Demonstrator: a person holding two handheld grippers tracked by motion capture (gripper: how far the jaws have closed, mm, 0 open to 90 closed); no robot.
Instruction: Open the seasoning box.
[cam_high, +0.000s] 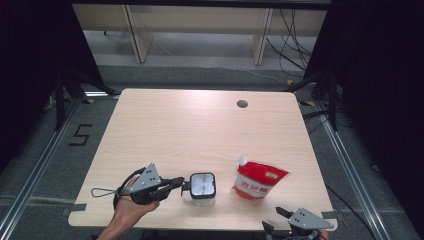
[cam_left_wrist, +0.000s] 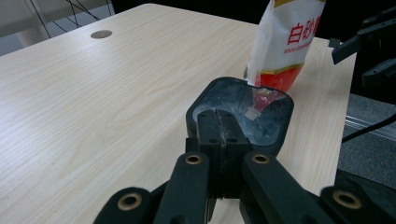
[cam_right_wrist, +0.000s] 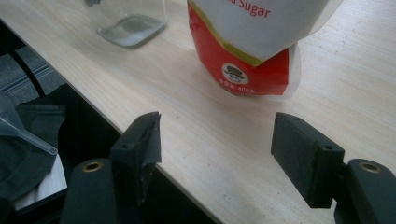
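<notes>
The left gripper (cam_high: 186, 186) pinches the jar (cam_high: 203, 190) lid edge beside the sugar bag (cam_high: 258, 180) — opening not yet done; the right gripper (cam_right_wrist: 215, 154) is spread.

A red-and-white sugar bag (cam_high: 259, 179), a clear black-lidded jar (cam_high: 203, 189), a pale woodgrain table (cam_high: 200, 125).

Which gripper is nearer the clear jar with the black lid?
Left. The left gripper is right at the jar, its jaws shut on a tab at the lid's edge. The right gripper hangs open at the table's near edge, beyond the sugar bag.
</notes>
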